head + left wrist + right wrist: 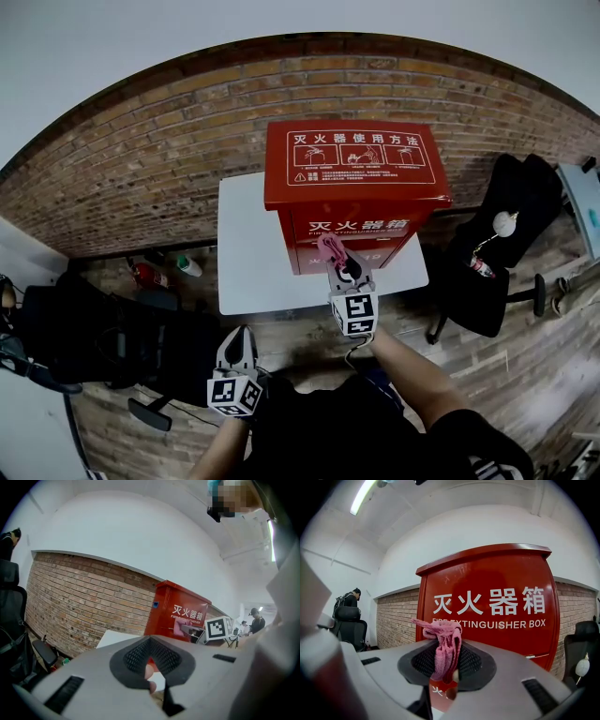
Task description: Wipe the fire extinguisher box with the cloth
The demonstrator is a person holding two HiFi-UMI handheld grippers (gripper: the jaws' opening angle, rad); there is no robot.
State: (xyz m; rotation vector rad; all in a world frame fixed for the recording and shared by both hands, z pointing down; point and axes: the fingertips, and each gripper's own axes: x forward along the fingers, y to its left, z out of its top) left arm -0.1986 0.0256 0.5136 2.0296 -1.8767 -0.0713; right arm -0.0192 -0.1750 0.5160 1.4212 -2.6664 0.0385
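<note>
- Right gripper [446, 667] is clenched on the pink cloth [443, 641], with a tuft poking out ahead so fabric meets the metal first.
- You've got the cloth low at the front face of the red fire extinguisher box [356, 183]; I can't confirm contact.
- Box stands upright on the white surface [242, 253] by the brick wall [141, 178], front towards you.
- Left gripper [236, 354] hangs low by your body, jaws together on nothing, out of the way.
</note>
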